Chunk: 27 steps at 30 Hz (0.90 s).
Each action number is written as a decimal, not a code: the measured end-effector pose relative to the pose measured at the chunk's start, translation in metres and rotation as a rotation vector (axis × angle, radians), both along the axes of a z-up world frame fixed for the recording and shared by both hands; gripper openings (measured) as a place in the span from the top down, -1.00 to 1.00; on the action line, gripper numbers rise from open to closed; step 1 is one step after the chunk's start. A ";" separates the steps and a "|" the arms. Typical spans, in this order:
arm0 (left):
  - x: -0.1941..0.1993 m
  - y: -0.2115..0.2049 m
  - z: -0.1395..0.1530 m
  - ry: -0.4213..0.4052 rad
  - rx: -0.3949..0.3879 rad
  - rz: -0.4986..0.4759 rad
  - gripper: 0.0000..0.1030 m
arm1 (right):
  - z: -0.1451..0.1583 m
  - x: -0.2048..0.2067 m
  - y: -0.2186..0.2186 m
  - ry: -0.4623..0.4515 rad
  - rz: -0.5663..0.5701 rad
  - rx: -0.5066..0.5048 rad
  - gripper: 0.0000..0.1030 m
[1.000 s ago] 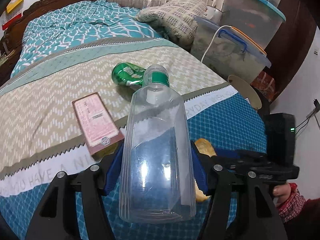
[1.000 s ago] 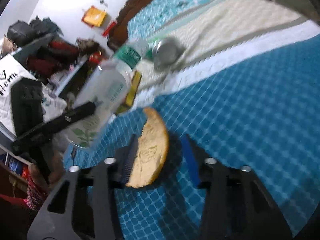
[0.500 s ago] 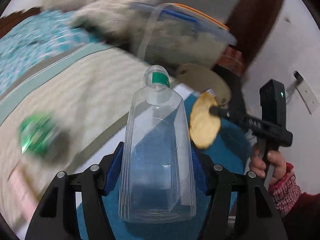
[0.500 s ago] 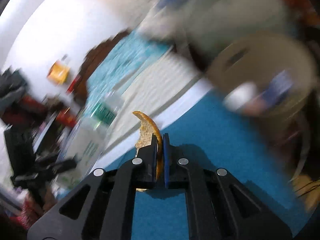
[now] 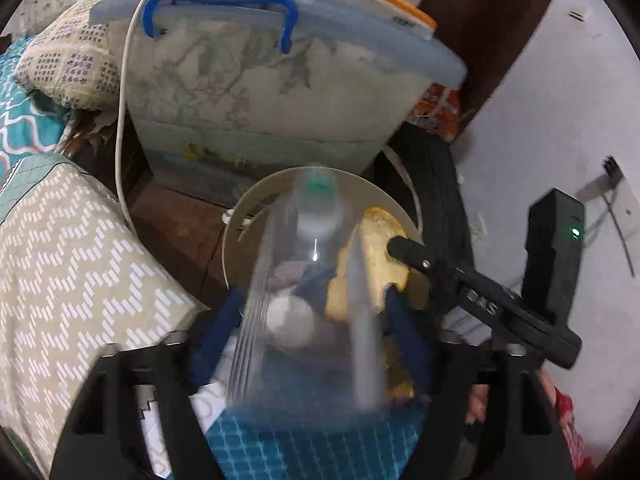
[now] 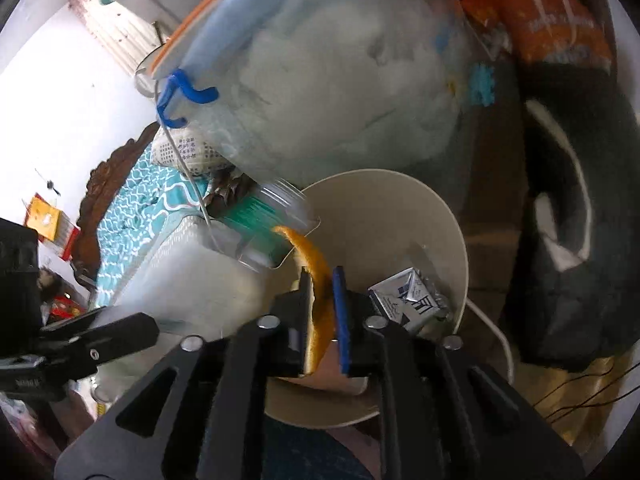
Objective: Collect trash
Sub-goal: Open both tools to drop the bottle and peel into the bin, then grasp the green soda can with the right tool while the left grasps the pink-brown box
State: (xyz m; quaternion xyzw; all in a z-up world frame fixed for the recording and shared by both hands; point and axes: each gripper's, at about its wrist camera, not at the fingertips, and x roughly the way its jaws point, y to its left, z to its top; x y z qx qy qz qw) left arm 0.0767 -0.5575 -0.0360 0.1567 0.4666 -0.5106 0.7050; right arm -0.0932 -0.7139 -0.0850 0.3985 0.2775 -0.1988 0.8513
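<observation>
Two handheld grippers reach over a round cream trash bin (image 6: 436, 216) standing on the floor beside the bed (image 5: 72, 264). The left gripper (image 5: 312, 344) points down toward the bin's mouth; a clear plastic bottle (image 5: 308, 304) with a green neck band appears blurred between its blue-padded jaws, which look spread, so whether they are grasping it cannot be told. The right gripper (image 6: 322, 312), just beside the bottle, is angled over the bin's near rim, jaws clenched on an orange peel (image 6: 312, 264). A crumpled silver wrapper (image 6: 408, 300) lies inside the bin. A lidded plastic storage box (image 5: 276, 92) stands behind the bin.
</observation>
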 end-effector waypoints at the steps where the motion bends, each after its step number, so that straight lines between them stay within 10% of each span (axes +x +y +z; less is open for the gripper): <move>1: 0.001 0.001 0.001 0.000 -0.007 0.007 -0.47 | 0.001 -0.002 0.000 -0.010 -0.008 -0.001 0.08; 3: 0.003 0.004 0.003 0.008 -0.019 0.012 -0.47 | 0.007 -0.005 0.002 -0.039 -0.042 -0.031 -0.39; 20: -0.027 0.267 0.004 -0.130 -0.027 0.188 -0.47 | 0.030 0.033 0.147 -0.161 0.252 0.033 -0.30; 27: -0.007 0.414 0.005 -0.153 -0.015 0.518 -0.47 | 0.023 0.098 0.249 -0.111 0.499 0.071 -0.29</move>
